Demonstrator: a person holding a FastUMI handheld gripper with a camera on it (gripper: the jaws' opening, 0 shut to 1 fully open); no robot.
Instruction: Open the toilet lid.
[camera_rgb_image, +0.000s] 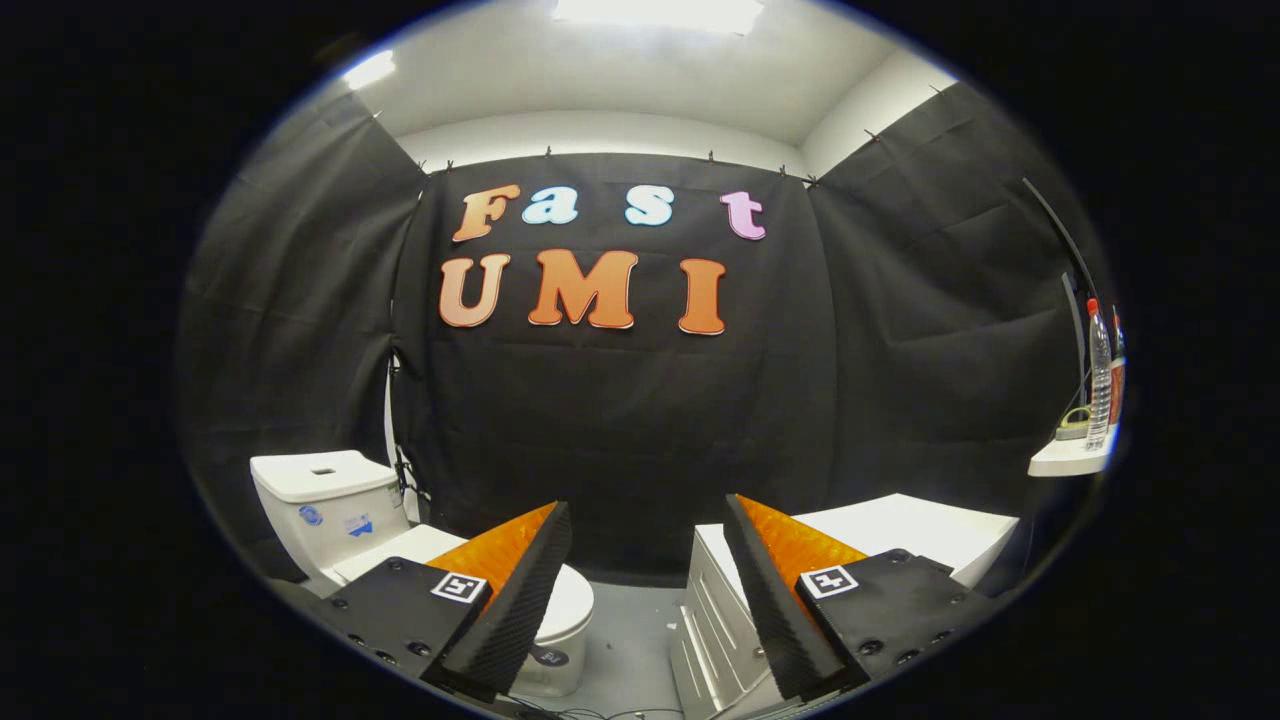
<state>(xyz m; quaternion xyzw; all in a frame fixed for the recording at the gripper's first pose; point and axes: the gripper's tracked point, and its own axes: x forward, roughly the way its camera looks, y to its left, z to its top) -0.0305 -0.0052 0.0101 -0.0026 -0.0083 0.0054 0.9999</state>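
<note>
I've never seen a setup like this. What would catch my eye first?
Probably the tongs up close: two black-and-orange fingers spread wide, holding nothing. Behind the left one stands a white toilet, its lid down. A white cabinet sits behind the right finger.

The single fisheye camera rides on the gripper (648, 600) and looks forward along its two fingers (520, 590), which stand wide apart and hold nothing. It is held above the floor, roughly level, facing the far booth wall head-on from some way back. The toilet (330, 510) lies to the far left beyond the left finger, a white cabinet (900, 530) to the right beyond the right finger, and a shelf (1070, 458) at far right.
</note>
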